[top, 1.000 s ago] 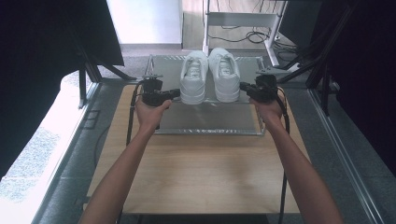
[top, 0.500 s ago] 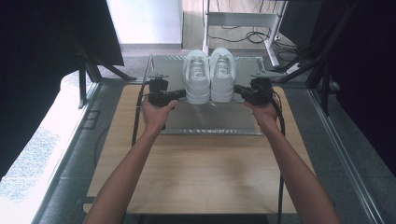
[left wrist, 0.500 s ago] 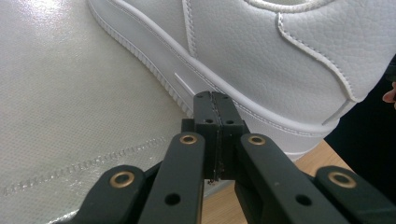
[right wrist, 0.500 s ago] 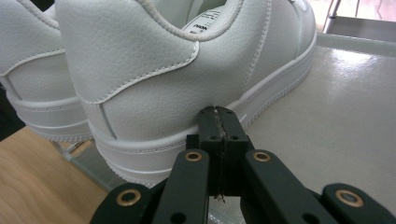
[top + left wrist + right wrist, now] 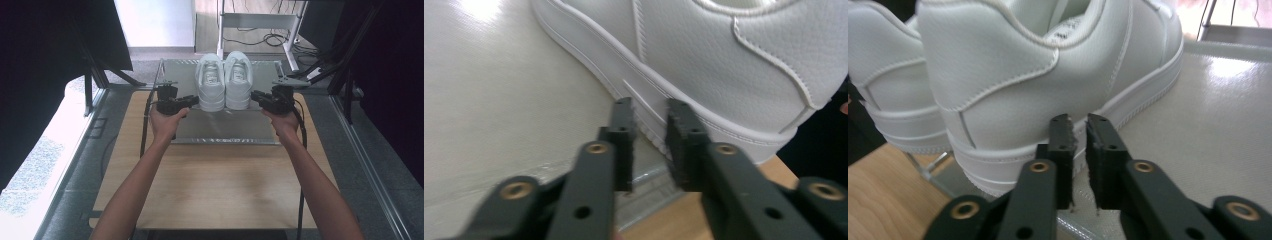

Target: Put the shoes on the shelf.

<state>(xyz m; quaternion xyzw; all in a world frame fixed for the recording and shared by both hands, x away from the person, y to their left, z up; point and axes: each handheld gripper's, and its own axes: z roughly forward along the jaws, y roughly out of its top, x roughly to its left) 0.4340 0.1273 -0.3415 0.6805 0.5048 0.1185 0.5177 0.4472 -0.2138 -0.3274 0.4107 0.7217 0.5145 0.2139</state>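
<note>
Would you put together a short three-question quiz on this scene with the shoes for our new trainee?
1. True or false: the two white shoes stand side by side on the grey tray.
2. Which gripper is at the outer side of the left-hand shoe in the high view: A) left gripper B) right gripper?
3. Fill in: the tray lies on a ______ table.

Key:
1. True; their toes point away from the person.
2. A; each gripper flanks one shoe, with a narrow empty gap between its jaws.
3. Wooden.
</note>
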